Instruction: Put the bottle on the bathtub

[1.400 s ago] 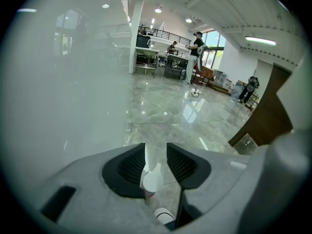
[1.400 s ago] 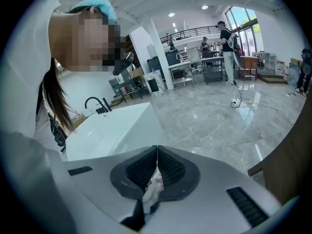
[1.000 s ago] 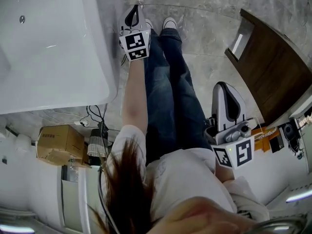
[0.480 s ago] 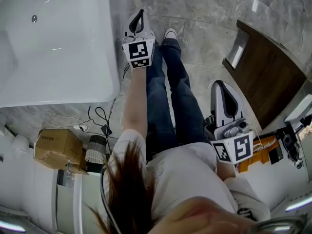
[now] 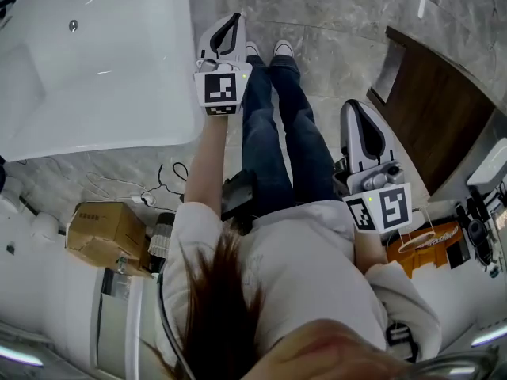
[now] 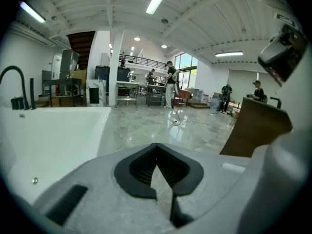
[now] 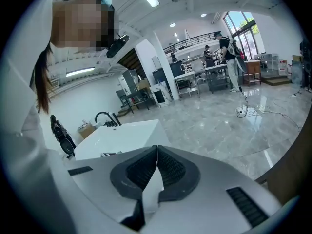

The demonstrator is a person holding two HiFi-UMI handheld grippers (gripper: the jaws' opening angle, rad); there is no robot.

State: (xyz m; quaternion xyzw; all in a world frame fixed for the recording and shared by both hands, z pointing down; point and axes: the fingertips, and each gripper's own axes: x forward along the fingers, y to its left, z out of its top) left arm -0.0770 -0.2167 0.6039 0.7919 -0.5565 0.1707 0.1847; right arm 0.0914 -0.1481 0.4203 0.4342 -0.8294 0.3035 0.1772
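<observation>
No bottle shows in any view. The white bathtub fills the upper left of the head view, its drain at the far end. My left gripper hangs over the marble floor just right of the tub's near corner, jaws shut and empty. In the left gripper view the left gripper points across the floor, with the bathtub to its left. My right gripper is held lower at the person's right side, also shut and empty. The right gripper faces the bathtub and its black faucet.
A dark wooden cabinet stands at the right. A cardboard box and loose cables lie on the floor below the tub. The person's legs run between the grippers. Several people stand far off across the hall.
The head view has swung, so the tub reaches further right in the frame. The left gripper has risen slightly beside the tub's corner. Both grippers stay shut and empty.
</observation>
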